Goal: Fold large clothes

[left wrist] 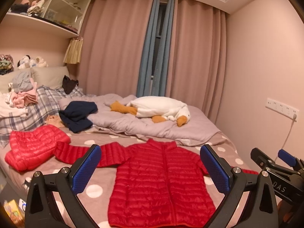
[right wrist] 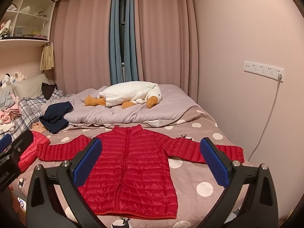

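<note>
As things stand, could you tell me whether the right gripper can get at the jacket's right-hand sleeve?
Probably yes. The right gripper hangs above the bed with jaws open, and the sleeve of the red jacket lies flat with nothing on it.

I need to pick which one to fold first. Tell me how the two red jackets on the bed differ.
The spread jacket lies flat, front up, zipped, both sleeves stretched out sideways; the bunched jacket sits in a rumpled heap with no sleeves laid out. The spread jacket lies in the middle of the dotted bedspread; the bunched jacket sits off to its left. Both are red, quilted and puffy, and neither gripper, left or right, holds either.
</note>
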The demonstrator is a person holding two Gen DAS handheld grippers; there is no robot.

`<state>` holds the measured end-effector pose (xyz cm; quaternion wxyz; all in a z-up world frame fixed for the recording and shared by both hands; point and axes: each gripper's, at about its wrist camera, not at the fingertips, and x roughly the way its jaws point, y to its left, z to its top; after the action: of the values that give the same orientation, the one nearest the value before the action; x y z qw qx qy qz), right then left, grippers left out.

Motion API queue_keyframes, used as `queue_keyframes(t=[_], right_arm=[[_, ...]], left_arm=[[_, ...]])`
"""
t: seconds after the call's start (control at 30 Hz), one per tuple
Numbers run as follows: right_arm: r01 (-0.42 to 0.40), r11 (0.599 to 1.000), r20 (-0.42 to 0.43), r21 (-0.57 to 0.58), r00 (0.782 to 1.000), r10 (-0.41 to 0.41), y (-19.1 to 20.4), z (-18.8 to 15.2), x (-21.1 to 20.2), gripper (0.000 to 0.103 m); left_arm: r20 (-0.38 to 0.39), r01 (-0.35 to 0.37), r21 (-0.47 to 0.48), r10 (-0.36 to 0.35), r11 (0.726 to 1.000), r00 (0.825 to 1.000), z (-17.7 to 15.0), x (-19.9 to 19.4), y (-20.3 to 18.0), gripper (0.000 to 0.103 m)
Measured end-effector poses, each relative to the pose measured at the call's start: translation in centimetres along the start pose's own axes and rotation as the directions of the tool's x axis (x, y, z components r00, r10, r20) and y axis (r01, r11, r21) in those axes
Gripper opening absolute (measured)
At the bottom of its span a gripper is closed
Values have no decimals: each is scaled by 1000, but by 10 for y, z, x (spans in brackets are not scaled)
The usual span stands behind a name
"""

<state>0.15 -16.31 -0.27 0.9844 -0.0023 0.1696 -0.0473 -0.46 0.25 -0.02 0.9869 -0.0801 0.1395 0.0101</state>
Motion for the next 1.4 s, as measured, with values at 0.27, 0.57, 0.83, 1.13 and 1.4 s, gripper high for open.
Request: queue_keyframes(t=[0.27, 0.57, 0.83, 1.13, 1.4], right_arm=[[-7, 1000, 8, 5, 1000, 7, -1, 4, -5, 103], [-3, 1000, -1, 4, 1000, 3, -1, 5, -5, 103], [-8, 1000, 8, 7, 1000, 8, -2, 8, -9, 103], [-11, 1000, 13, 7, 1000, 11, -4, 9, -10, 103], [-15, 1000, 14, 13, 1000, 15, -4, 10, -13, 103]], left_arm=[[4, 2, -2, -2, 1000, 1000, 1, -2, 3, 102], [11, -3, -20, 3, 1000, 1000, 0, -4, 6, 102], [4, 0, -1, 0, 1000, 1000, -2, -5, 2, 102], [-3, 6, 9, -6, 1000, 1000, 0, -7, -2, 102], [7, -4, 13, 4, 1000, 1000, 2, -10, -2, 102]])
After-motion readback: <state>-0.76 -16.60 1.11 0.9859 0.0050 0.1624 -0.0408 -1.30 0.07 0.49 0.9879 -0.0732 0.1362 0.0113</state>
